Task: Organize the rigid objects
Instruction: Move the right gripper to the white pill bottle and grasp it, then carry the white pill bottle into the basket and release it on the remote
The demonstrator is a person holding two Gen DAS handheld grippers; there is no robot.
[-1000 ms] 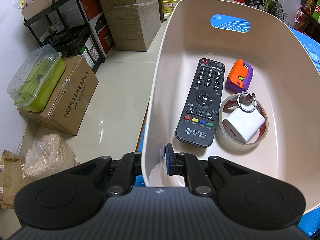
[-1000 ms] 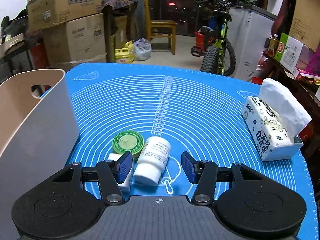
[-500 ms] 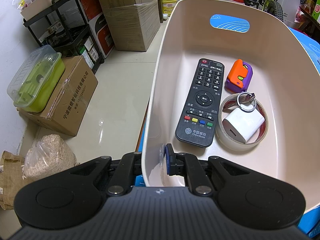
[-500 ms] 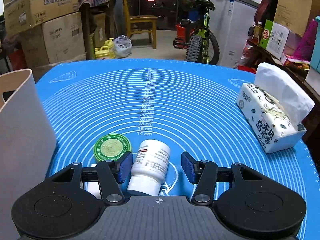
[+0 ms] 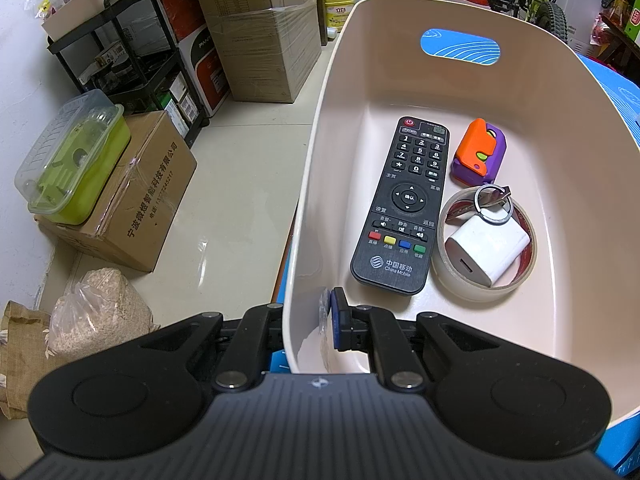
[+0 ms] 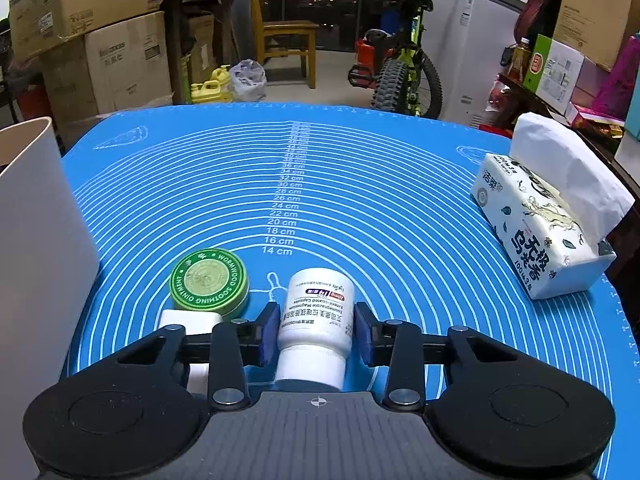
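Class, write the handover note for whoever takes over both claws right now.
Left claw: shut on the bin near rim.
Right claw: jaws just closing around the lying white pill bottle; pads at its sides.
Done: remote, orange-purple toy, tape roll, charger and keys are binned.
Left: the bottle, green ointment tin and a white object on the mat.

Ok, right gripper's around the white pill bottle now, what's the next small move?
Probably finish the squeeze, then lift straight up. The right gripper has just been closing; its pads flank the white pill bottle, which lies on the blue mat, apparently touching. The green ointment tin sits close by, and the left gripper already clamps the beige bin wall.
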